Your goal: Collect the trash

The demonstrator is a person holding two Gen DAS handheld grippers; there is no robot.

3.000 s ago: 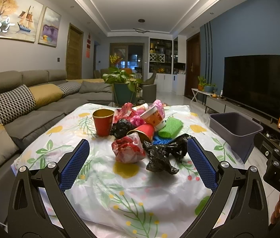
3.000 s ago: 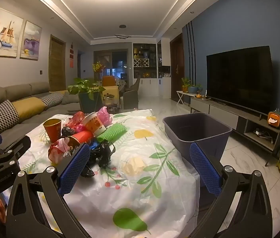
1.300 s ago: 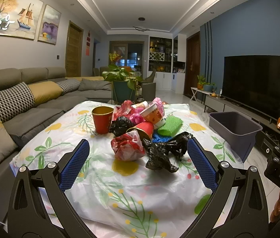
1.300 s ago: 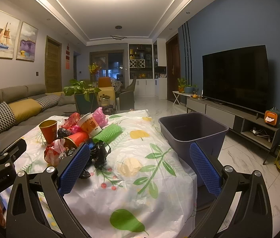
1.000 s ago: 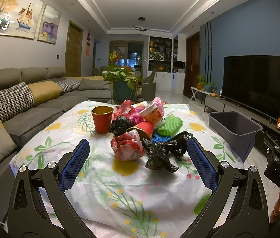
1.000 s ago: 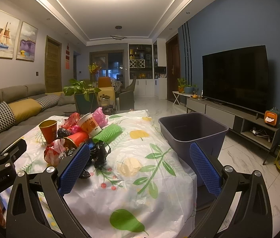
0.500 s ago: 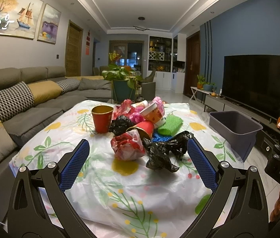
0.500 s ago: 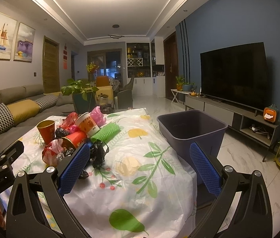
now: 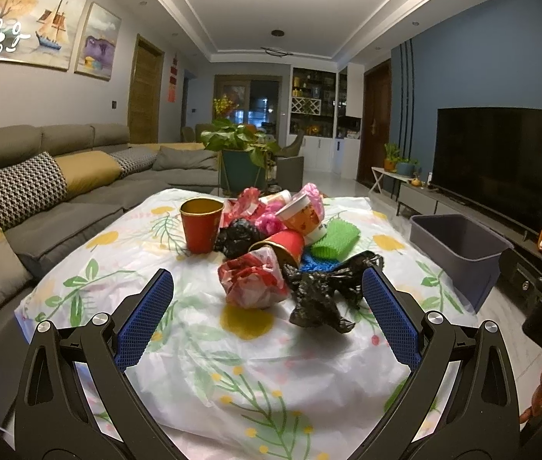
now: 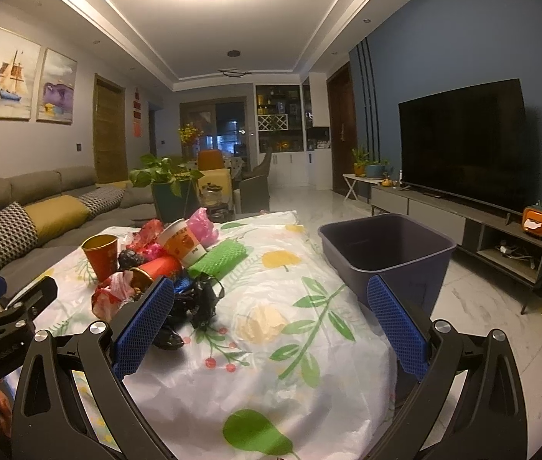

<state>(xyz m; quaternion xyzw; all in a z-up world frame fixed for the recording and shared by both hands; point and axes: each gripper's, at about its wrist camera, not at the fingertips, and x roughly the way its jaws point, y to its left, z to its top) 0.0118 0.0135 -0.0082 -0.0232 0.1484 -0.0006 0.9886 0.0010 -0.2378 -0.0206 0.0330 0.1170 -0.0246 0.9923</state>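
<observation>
We held both the left gripper (image 9: 267, 314) and right gripper (image 10: 271, 320) wide open and empty; the crumpled black bag (image 9: 324, 291), centre frame, risked snagging neighbouring cups (image 9: 284, 247) when lifted toward the bin (image 10: 386, 253)

The worktop (image 9: 178, 345) wears a white cloth printed with green leaves, yellow fruit and small red berries. On it: a red cup (image 9: 200, 224) with a gold inside, a red-and-white crumpled bag (image 9: 251, 281), a black bag (image 9: 324, 291), a bright green netted sleeve (image 9: 335, 238), pink wrappers (image 9: 313, 197) — perhaps plastic. The bin (image 10: 389, 255) is dark grey-purple. Each claw's pads (image 9: 144, 320) are blue, dimpled — on black frames.
</observation>
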